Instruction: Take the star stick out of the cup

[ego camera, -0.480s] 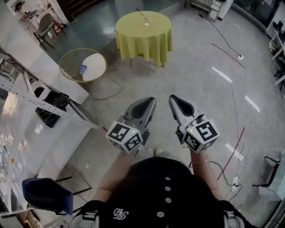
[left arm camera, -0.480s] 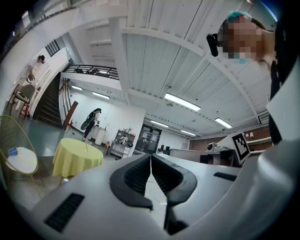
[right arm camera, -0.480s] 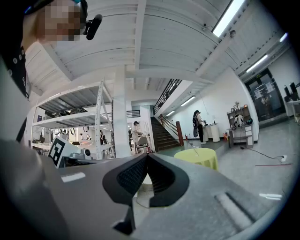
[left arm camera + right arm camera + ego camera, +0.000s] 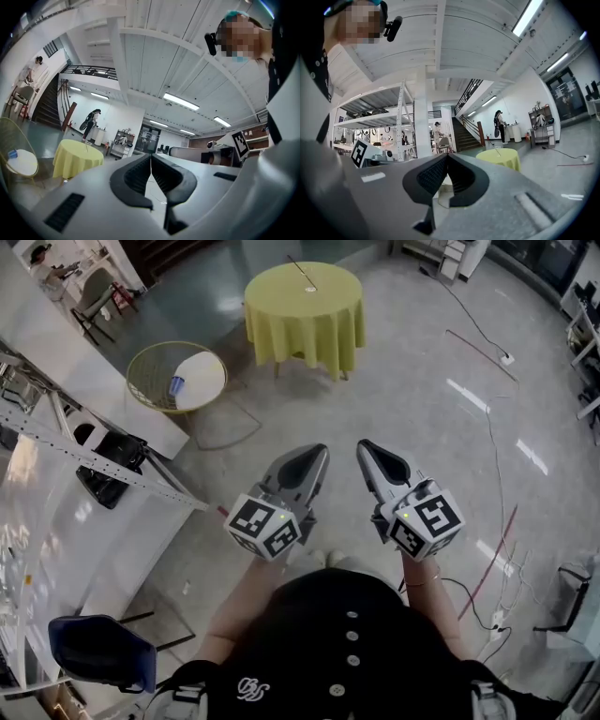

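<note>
- Thin reddish star stick [image 4: 301,270] is far off, at the top of the head view. It leans at a slant, with its lower end at a small white cup [image 4: 309,290], so it reads as not yet taken out. The star end is too small to make out.
- The cup sits on top of a round table under a yellow-green cloth [image 4: 305,334] that drapes in soft folds to near the floor.
- Left gripper [image 4: 314,460] has its jaws pressed together with nothing between them; ribbed black pads meet tip to tip.
- Right gripper [image 4: 368,454] is the same: jaws pressed together, empty.
- Both are held level at the person's waist, side by side and close together, aimed roughly toward the table. Probably a carry pose, since nothing is in reach to grasp.
- Gripper bodies are smooth grey plastic, each with a white cube bearing black square markers at the back.
- Between the person and the table is glossy grey floor [image 4: 422,409] with loose cables across it.
- To the left is a yellow wire-frame side table [image 4: 141,390] with a white top, not part of the task.
</note>
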`<state>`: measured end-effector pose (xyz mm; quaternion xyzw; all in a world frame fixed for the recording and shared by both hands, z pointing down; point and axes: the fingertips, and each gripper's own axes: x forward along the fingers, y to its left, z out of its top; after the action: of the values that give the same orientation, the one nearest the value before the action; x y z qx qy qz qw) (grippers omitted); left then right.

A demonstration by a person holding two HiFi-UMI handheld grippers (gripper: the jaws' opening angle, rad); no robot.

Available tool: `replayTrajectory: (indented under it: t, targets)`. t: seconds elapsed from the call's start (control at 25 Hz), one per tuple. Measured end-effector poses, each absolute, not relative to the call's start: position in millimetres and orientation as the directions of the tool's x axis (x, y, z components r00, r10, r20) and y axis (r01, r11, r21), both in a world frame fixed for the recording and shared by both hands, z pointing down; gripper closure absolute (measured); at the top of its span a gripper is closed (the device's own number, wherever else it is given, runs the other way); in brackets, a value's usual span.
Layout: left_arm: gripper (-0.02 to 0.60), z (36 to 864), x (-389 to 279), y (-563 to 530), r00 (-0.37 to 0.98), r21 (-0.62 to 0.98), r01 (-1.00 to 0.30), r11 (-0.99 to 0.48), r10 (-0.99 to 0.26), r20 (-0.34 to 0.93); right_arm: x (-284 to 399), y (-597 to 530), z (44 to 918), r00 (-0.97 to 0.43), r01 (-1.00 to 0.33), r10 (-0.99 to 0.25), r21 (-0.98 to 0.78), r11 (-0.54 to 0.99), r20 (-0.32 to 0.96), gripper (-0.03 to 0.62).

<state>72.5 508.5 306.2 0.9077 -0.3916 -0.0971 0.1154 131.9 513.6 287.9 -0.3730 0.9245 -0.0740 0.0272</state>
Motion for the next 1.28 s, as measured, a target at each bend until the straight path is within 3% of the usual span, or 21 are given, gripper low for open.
replayTrajectory:
  t: [0.56, 0.76, 1.28]
  targets:
    - [0.565, 296.6, 49.9, 497.4, 0.716, 0.269, -0.643, -0.718, -0.687, -0.123, 109.1, 488.5, 282.2, -0.661, -0.740, -0.750, -0.143, 0.658, -0.028, 0.589]
    - [0.565, 304.5, 40.2, 482.4, 0.720, 0.275, -0.647, -0.711, -0.689, -0.089, 97.8, 485.7, 281.7, -0.709, -0.696, -0.704, -0.116, 0.709, -0.042, 0.589]
    - [0.565, 316.7, 33.8, 368.1, 0.678, 0.312, -0.673, -0.670, -0.728, -0.101, 80.6, 372.9, 304.5, -0.725, -0.682, -0.689, -0.148, 0.716, 0.008, 0.589]
